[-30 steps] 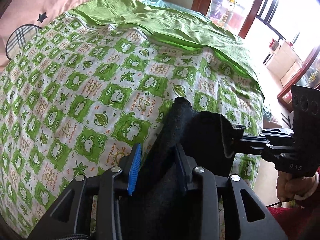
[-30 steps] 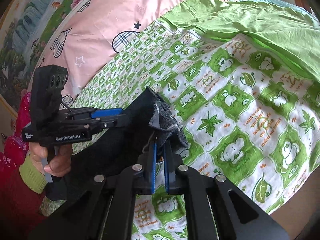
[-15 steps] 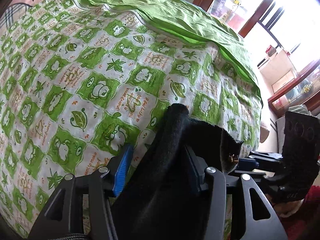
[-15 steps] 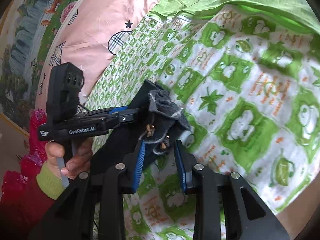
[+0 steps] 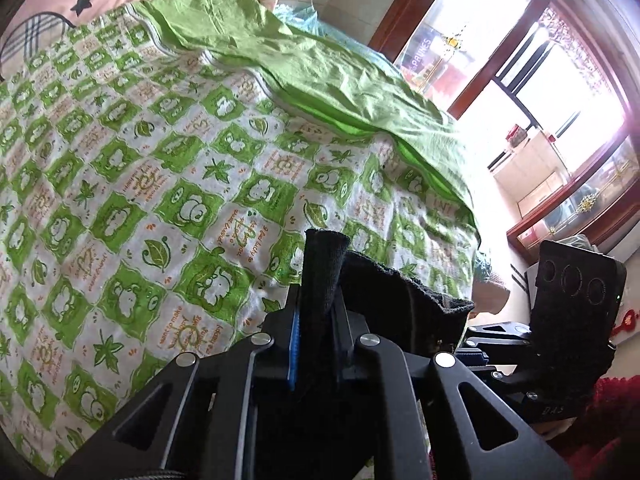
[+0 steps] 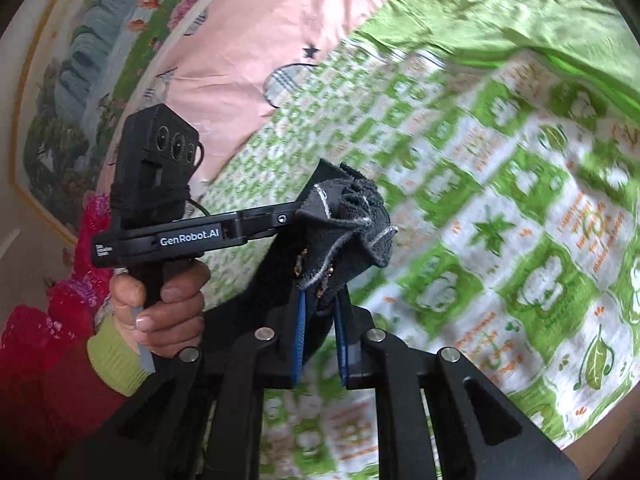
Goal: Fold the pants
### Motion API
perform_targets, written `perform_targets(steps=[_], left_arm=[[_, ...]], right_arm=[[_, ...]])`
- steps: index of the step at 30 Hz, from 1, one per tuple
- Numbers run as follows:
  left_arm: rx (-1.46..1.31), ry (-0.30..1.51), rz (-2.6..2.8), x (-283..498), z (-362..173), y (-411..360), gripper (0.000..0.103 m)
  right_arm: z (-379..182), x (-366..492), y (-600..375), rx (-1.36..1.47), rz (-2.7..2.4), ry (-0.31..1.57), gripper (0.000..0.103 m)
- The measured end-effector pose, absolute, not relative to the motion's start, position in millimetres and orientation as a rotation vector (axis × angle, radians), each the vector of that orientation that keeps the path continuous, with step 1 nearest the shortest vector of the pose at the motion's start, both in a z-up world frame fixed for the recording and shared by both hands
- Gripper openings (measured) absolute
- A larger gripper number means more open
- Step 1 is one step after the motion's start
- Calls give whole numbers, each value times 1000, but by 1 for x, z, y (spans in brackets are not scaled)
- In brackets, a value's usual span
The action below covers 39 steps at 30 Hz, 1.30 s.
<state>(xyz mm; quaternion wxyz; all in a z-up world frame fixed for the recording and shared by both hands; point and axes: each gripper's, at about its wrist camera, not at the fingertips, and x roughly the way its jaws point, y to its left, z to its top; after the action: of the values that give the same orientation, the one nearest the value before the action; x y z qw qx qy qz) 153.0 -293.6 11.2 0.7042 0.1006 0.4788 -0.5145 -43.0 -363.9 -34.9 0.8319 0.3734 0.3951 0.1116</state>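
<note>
The black pants (image 5: 384,296) hang bunched between my two grippers, above the near edge of the bed. My left gripper (image 5: 318,316) has its jaws closing, and its blue pads pinch a rolled fold of the pants. In the right wrist view my right gripper (image 6: 322,320) is closing too, its pads pressing a crumpled, grey-stitched edge of the pants (image 6: 348,220). The left gripper (image 6: 288,218) reaches into that same bunch from the left, held by a hand (image 6: 160,300). The right gripper's body (image 5: 572,320) shows at the right, its fingertips hidden behind the cloth.
The bed carries a green-and-white frog-print sheet (image 5: 160,200) with a plain green blanket (image 5: 320,80) folded along the far side. A pink quilt (image 6: 260,40) lies at the head. A window and wooden cabinets (image 5: 560,168) stand beyond the bed, and a landscape painting (image 6: 80,80) hangs on the wall.
Both grippers spread their jaws around the pants half a second ago and have since narrowed onto the cloth. Both views have tipped upward a little.
</note>
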Motion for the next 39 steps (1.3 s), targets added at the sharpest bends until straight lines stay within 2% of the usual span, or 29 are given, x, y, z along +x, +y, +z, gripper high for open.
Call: perform_targets(steps=[10, 16, 26, 39], left_arm=[[95, 892, -1088, 134, 82, -202, 11], [24, 829, -1018, 117, 94, -143, 11], [-101, 818, -884, 101, 69, -64, 6], [-300, 934, -720, 96, -4, 4, 6]], right_arm=[[15, -25, -301, 690, 539, 753, 14], [21, -15, -256, 615, 677, 785, 14], [1, -2, -202, 532, 781, 881, 14], [-37, 5, -148, 403, 830, 1055, 14]])
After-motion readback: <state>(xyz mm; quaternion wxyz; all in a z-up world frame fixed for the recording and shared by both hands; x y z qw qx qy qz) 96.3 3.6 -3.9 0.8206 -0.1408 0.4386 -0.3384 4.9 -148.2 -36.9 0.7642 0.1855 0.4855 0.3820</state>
